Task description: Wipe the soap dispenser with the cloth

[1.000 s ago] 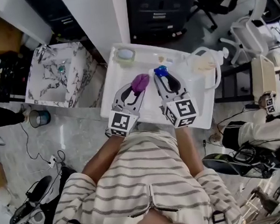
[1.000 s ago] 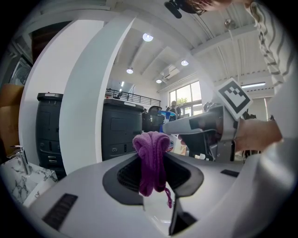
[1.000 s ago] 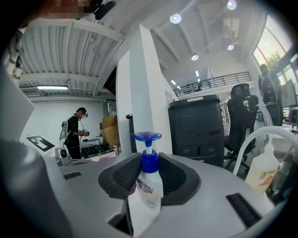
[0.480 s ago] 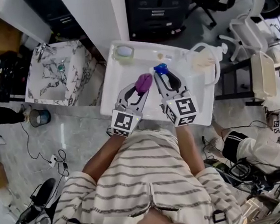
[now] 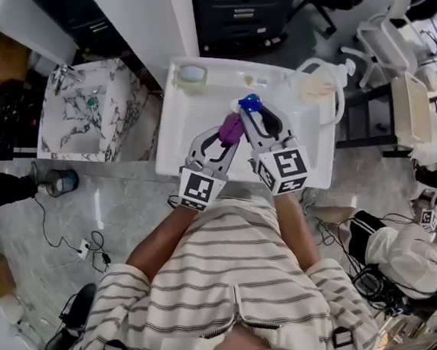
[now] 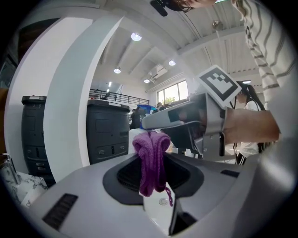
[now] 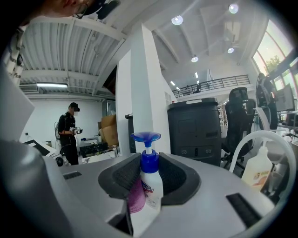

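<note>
Over the bench [image 5: 175, 136], your right fingers [image 7: 205, 195] are clamping the likely slippery dispenser [image 7: 150, 183] by its body, left fingers [image 6: 84, 190] pinching the soft cloth [image 6: 151, 160].

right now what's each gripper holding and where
Left gripper pinches the cloth by a bunched fold; right gripper clamps the dispenser by its body, below the pump.

**Colour rundown: purple, blue, loads of white**

The cloth [image 6: 151, 160] is fuzzy purple. The soap dispenser [image 7: 148, 179] is white with a bright blue pump. The left hand-held gripper [image 5: 226, 133] and right hand-held gripper [image 5: 254, 113] are both grey with black pads and black-and-white square markers. White table [image 5: 175, 128], cream shirt [image 5: 237, 284] with dark stripes, grey-veined marble basin [image 5: 83, 122].
</note>
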`<state>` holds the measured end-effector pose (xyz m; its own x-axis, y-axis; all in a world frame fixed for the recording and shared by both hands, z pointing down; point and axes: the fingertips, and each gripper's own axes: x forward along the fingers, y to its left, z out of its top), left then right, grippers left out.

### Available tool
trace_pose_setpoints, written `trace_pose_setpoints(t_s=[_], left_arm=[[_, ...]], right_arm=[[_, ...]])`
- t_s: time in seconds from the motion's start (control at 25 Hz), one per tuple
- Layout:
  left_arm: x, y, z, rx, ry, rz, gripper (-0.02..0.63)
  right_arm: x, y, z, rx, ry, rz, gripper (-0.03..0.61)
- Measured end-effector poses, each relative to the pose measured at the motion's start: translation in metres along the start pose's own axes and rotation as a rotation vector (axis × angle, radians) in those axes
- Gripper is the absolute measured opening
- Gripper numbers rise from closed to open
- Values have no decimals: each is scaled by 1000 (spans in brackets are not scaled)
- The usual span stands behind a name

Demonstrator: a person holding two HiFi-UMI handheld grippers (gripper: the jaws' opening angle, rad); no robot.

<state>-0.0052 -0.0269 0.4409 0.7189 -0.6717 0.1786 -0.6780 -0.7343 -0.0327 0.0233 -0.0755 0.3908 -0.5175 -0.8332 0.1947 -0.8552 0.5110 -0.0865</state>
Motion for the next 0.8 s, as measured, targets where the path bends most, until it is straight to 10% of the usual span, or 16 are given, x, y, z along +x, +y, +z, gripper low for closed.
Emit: trace_pose_setpoints(t_s=[0.8], left_arm=[[26, -30, 0, 60, -6, -103, 115]], right_arm=[[-8, 1, 4, -4, -15, -13, 132]])
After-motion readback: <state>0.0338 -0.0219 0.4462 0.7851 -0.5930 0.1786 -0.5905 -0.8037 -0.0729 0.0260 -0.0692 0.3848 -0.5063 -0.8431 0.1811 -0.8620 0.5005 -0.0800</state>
